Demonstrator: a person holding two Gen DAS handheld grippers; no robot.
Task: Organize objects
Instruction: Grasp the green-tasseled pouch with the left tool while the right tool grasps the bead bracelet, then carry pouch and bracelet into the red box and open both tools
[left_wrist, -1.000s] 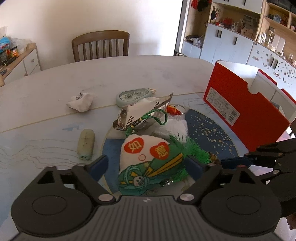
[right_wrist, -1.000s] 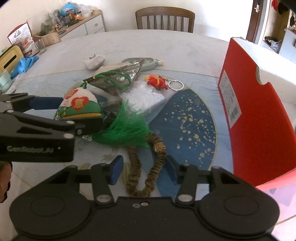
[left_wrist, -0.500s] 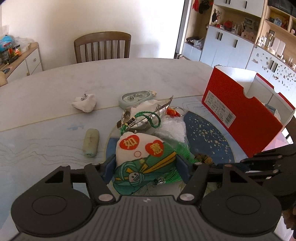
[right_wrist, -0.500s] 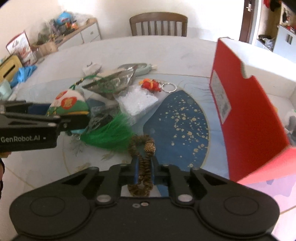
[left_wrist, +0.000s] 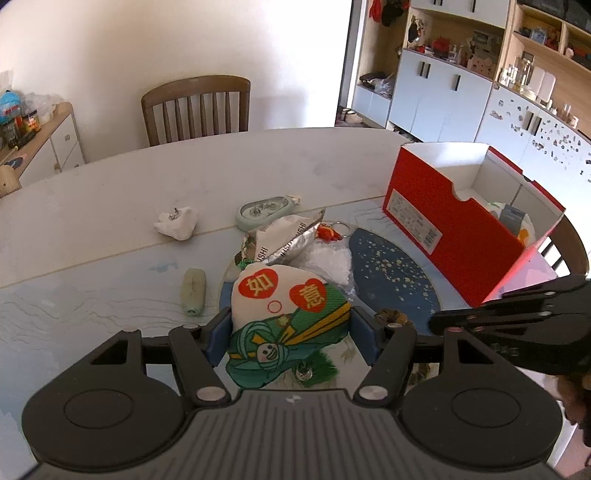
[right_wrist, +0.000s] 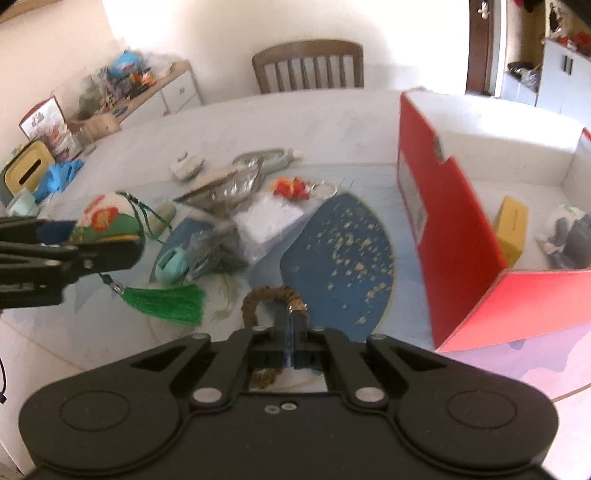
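Note:
My left gripper (left_wrist: 290, 325) is shut on an embroidered pouch (left_wrist: 284, 314), white and green with two red hearts. The pouch hangs above the table, and its green tassel (right_wrist: 166, 301) dangles below it in the right wrist view, where the left gripper (right_wrist: 92, 240) comes in from the left. My right gripper (right_wrist: 291, 317) is shut on a brown bead string (right_wrist: 273, 293), whose loop sticks up past the pads. From the left wrist view, the right gripper (left_wrist: 443, 321) shows at the right. An open red box (right_wrist: 454, 229) stands to the right.
On the table lie a foil packet (left_wrist: 284, 240), a mint case (left_wrist: 262, 212), a white crumpled lump (left_wrist: 175, 223), a pale green roll (left_wrist: 194, 290), a red keychain (left_wrist: 328, 232) and a white bag (left_wrist: 328, 260). The box holds a yellow carton (right_wrist: 511, 229). A chair (left_wrist: 195, 107) stands behind.
The left jaws closed onto the pouch and raised it, so the tassel now hangs free. The right jaws closed on the bead string and lifted it slightly.

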